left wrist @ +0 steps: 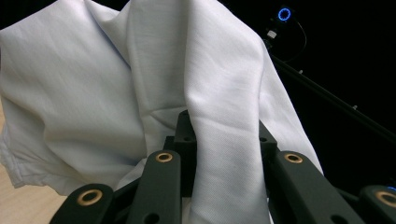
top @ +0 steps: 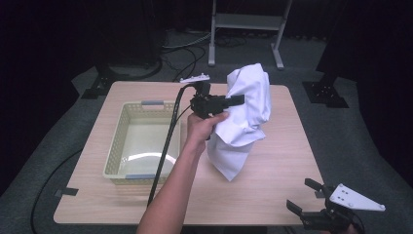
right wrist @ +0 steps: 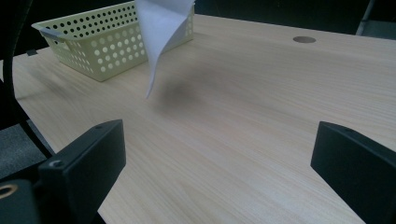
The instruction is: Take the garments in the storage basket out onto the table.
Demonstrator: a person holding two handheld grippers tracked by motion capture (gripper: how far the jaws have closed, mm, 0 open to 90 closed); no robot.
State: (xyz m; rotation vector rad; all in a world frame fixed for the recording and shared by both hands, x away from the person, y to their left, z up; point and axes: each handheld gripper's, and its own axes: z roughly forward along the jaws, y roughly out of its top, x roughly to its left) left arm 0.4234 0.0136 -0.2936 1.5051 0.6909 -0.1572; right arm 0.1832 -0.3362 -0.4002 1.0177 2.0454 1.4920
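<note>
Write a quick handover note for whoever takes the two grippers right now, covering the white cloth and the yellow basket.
Left gripper: shut on the white cloth, holding it up above the table; the cloth's lowest corner hangs just clear of the wood.
Right gripper: open, holding nothing, low at the near right corner of the table.
Yellow basket: on the left half of the table, nothing in it, beside the hanging cloth.
Done: cloth picked up.
Left: probably carry the cloth over the basket and let it go inside; it is not yet in there.

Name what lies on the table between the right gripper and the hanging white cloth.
Nothing: the right gripper view shows bare wooden table from the right gripper to the white cloth, with just the cloth's shadow.
</note>
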